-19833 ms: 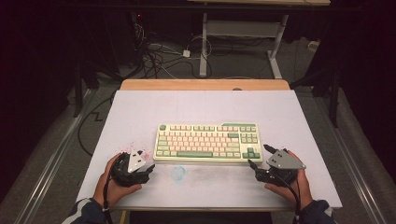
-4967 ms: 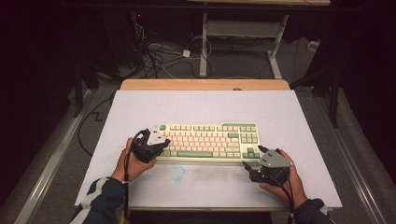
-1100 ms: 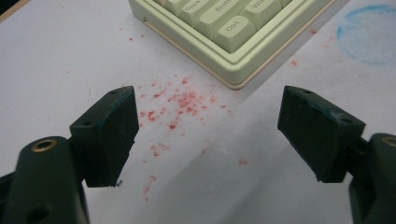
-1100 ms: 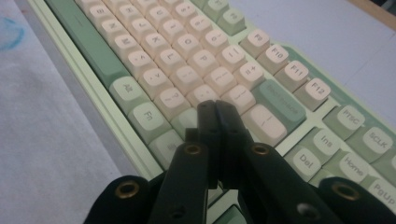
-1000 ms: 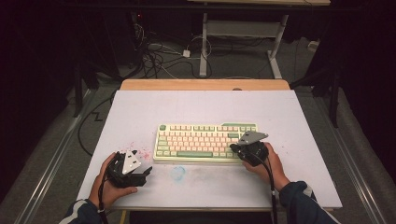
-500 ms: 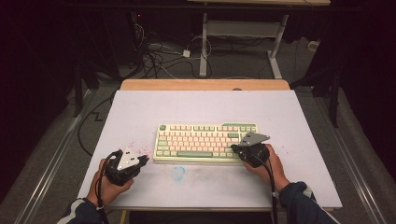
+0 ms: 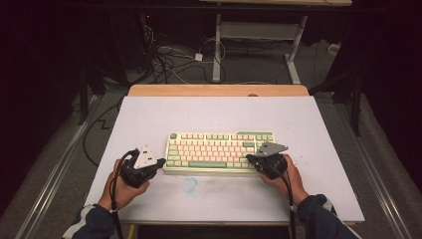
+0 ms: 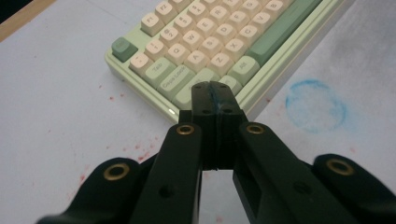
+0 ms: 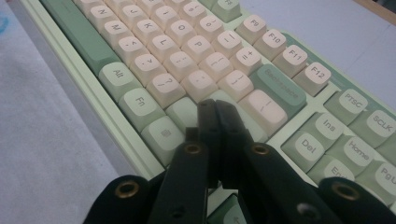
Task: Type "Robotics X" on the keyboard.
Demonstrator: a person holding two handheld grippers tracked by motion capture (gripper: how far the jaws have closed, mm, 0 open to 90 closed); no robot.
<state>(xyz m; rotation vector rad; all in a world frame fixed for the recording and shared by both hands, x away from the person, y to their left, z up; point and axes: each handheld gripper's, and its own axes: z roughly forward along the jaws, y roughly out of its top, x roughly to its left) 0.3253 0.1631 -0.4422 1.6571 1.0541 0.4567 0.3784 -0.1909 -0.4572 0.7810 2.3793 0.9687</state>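
Dark room, cables on the floor behind; white table (image 7: 149,119) with a wooden strip at the far edge. Green and cream keyboard (image 7: 221,152) sits flat near the middle of the table, long side toward the person

Left hand-held gripper (image 7: 160,163) is just off the keyboard's left end, jaws pressed together with nothing between them. They have just been closing. Shut jaws make a single blunt tip, so I'd read this as set up for poking keys, not grabbing. It hangs above the table, aimed at the near-left corner

Right hand-held gripper (image 7: 250,159) is over the keyboard's right part, jaws also fully together and empty. Same logic: one narrow point to hit one key

What the views add:
- high view gives layout only: both hands flank the keyboard, faint blue ring stain (image 7: 189,184) on the table in front of it; key legends unreadable
- left gripper view: tip (image 8: 214,95) lines up with the bottom-left corner keys, Caps Lock key (image 8: 177,79) and Tab just beyond; red specks on the table beside the keyboard
- right gripper view: tip (image 9: 218,116) sits low over the keys below the Backspace key (image 9: 279,88), F-row and Ins/Del cluster around it. Can't tell whether it touches a keycap
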